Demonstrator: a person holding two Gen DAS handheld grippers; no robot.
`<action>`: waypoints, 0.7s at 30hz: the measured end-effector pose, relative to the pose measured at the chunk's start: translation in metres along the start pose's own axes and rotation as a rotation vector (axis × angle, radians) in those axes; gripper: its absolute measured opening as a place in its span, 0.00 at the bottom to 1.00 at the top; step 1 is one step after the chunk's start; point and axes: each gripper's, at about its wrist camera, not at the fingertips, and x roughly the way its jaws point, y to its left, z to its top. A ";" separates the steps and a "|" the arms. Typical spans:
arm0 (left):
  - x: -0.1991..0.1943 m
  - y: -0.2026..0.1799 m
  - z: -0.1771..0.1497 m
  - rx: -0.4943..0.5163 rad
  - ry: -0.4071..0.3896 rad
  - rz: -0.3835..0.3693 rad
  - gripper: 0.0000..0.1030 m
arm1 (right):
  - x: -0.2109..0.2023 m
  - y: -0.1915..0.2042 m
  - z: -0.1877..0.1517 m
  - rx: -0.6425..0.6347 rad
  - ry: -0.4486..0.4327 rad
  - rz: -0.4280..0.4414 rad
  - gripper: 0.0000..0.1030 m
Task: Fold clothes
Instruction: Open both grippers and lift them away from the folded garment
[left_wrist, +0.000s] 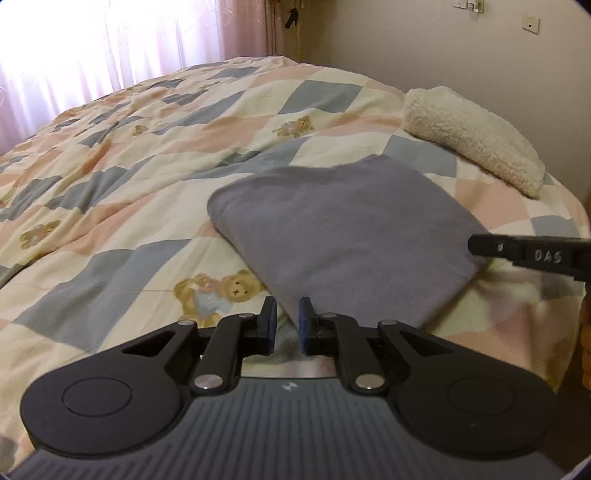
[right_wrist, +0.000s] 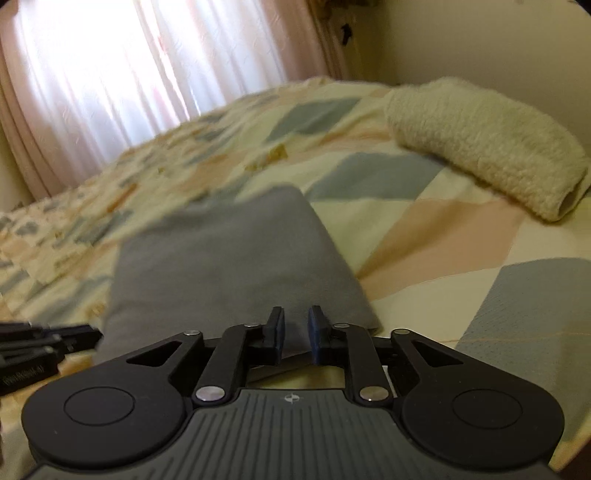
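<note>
Grey folded cloth (left_wrist: 343, 236), a soft squarish pad of fabric, lies flat on the bed just ahead of both claws. Left claw (left_wrist: 287, 320) hangs at the cloth's near corner, its blue pads a narrow gap apart with nothing between them. Right claw (right_wrist: 296, 334) sits over the cloth's near edge, slightly parted, gripping nothing; the pads do not press the fabric. Beyond the cloth, well apart toward the far right, rests a cream fleecy rolled garment (left_wrist: 476, 138) near the bed's edge. The patchwork quilt with teddy bears (left_wrist: 110, 177) spreads wide and bare to the left, up to the pink curtains (left_wrist: 110, 40).
</note>
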 end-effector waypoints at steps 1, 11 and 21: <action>-0.007 -0.001 -0.001 0.003 -0.003 0.000 0.10 | -0.008 0.003 0.000 0.003 -0.014 0.008 0.21; -0.002 -0.031 -0.023 0.070 0.034 -0.007 0.18 | 0.003 0.018 -0.018 0.039 0.087 -0.074 0.33; -0.064 -0.024 -0.035 0.042 -0.012 0.017 0.32 | -0.082 0.041 -0.034 0.069 -0.023 -0.045 0.60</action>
